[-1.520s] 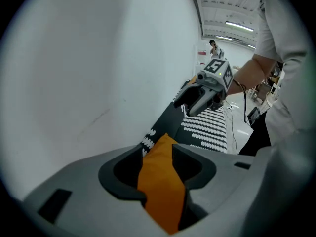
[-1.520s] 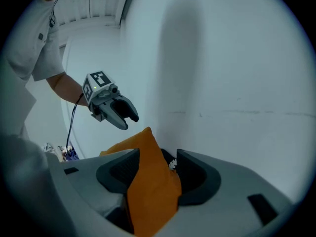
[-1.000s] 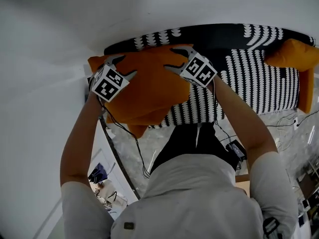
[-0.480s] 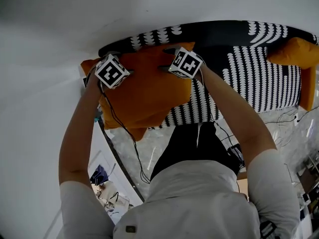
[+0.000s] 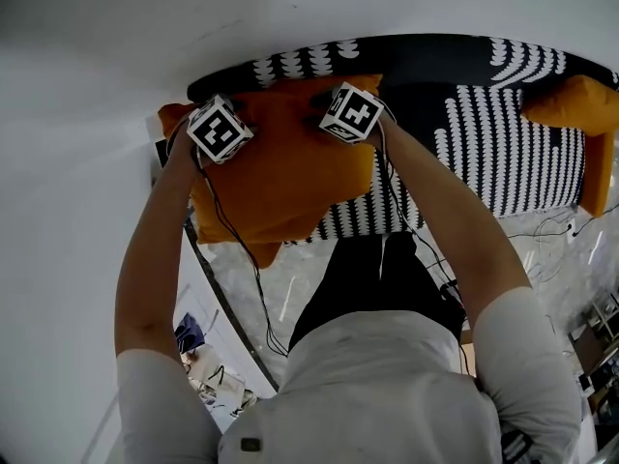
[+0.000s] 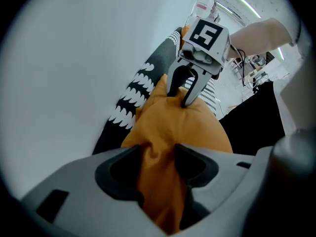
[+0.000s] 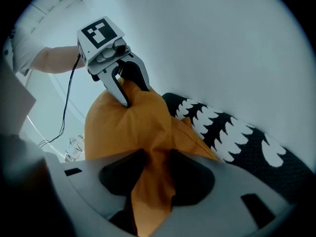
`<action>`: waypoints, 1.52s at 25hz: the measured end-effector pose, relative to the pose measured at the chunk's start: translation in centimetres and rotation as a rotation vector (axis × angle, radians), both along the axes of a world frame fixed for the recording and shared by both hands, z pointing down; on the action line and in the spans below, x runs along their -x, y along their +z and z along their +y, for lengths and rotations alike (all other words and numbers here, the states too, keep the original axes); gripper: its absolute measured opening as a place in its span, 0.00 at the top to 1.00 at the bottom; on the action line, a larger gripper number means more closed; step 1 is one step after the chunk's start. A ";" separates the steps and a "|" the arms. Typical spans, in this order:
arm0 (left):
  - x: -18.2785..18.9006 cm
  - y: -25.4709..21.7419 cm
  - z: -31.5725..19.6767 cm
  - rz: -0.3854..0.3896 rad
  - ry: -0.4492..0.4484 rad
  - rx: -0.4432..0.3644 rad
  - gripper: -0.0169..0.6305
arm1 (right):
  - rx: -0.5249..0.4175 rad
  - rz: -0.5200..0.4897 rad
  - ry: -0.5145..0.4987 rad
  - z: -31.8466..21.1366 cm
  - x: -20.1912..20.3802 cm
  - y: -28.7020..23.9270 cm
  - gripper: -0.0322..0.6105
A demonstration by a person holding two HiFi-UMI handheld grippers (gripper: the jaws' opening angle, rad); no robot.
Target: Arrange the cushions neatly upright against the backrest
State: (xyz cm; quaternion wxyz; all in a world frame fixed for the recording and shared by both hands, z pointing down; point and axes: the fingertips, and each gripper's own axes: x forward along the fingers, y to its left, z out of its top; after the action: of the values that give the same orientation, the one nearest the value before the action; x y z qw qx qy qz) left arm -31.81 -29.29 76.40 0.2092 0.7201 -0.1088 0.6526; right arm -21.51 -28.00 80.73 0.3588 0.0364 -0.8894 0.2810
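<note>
A big orange cushion point(image 5: 280, 177) lies at the left end of the black-and-white sofa point(image 5: 503, 162), its top edge near the backrest point(image 5: 426, 61). In the head view only the marker cubes of the left gripper point(image 5: 221, 130) and the right gripper point(image 5: 353, 112) show, over that top edge. In the left gripper view my left gripper point(image 6: 158, 167) has orange fabric point(image 6: 182, 127) bunched between its jaws, and the right gripper point(image 6: 178, 98) bites the same edge further along. My right gripper point(image 7: 155, 174) likewise pinches the fabric point(image 7: 123, 125). Both pairs of jaws have just been closing on it.
A second orange cushion point(image 5: 575, 100) sits at the sofa's right end. A white wall point(image 5: 290, 8) rises right behind the backrest. Cables point(image 5: 561, 230) trail over the pale floor in front of the sofa, and a dark rail point(image 5: 227, 307) runs along the left.
Both grippers dropped from above the cushion onto its top edge near the backrest. Their open fingers, plain a second ago, are now hidden under the cubes.
</note>
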 end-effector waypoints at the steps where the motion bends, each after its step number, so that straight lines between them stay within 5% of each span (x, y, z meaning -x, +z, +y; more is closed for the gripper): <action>1: 0.0 0.0 0.1 0.002 0.006 -0.006 0.64 | 0.001 0.000 -0.004 0.1 0.0 -0.1 0.67; 5: 0.0 -0.6 0.5 -0.005 0.017 -0.029 0.79 | -0.053 0.002 -0.036 0.6 0.3 -0.8 0.87; 11: -0.4 -2.3 1.1 0.007 0.008 -0.088 0.93 | -0.114 -0.013 -0.035 1.0 -0.4 -2.6 0.90; 38: -7.3 -18.2 11.1 0.115 -0.140 -0.350 0.95 | -0.430 0.031 -0.120 10.6 -8.5 -20.2 0.91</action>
State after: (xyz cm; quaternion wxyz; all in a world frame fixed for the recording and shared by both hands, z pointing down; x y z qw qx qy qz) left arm -24.49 -18.14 58.19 0.1314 0.7722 -0.2582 0.5655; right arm -12.98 -17.44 60.49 0.3725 0.0635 -0.9237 0.0627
